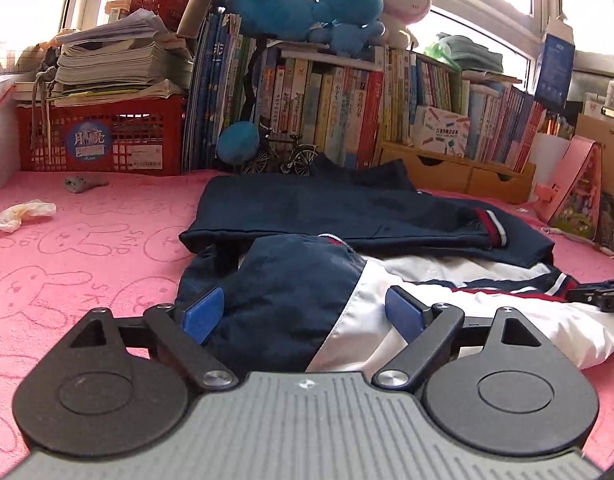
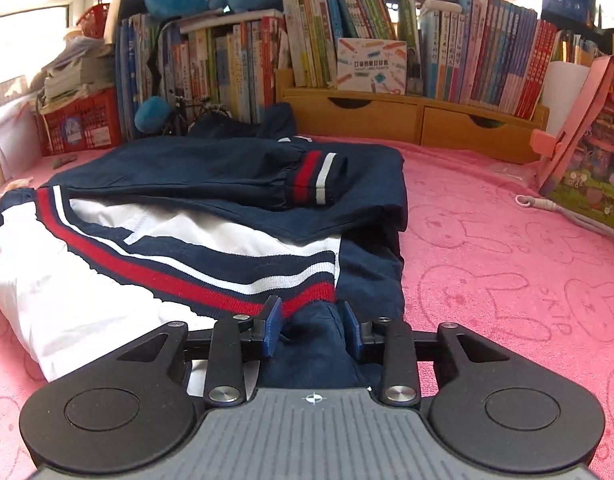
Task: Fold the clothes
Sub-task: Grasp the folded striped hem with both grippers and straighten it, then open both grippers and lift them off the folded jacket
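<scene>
A navy and white jacket (image 1: pixel 347 240) with red and white striped trim lies partly folded on the pink towel-covered surface (image 1: pixel 87 248). My left gripper (image 1: pixel 303 312) is open, its blue fingers on either side of a raised navy part of the jacket at its near left end. In the right wrist view the jacket (image 2: pixel 227 200) has a sleeve with a striped cuff (image 2: pixel 315 178) folded across the top. My right gripper (image 2: pixel 312 330) has its jaws partly closed around the navy fabric below the striped hem (image 2: pixel 227 280). The right gripper's tip also shows in the left wrist view (image 1: pixel 603 294).
A row of books (image 1: pixel 347 108) on a wooden drawer shelf (image 2: pixel 419 120) lines the back, with plush toys (image 1: pixel 307 0) on top. A red crate (image 1: pixel 103 136) with paper stacks stands at back left. A pink case (image 2: pixel 587 140) leans at right. Crumpled tissue (image 1: pixel 23 214) lies at left.
</scene>
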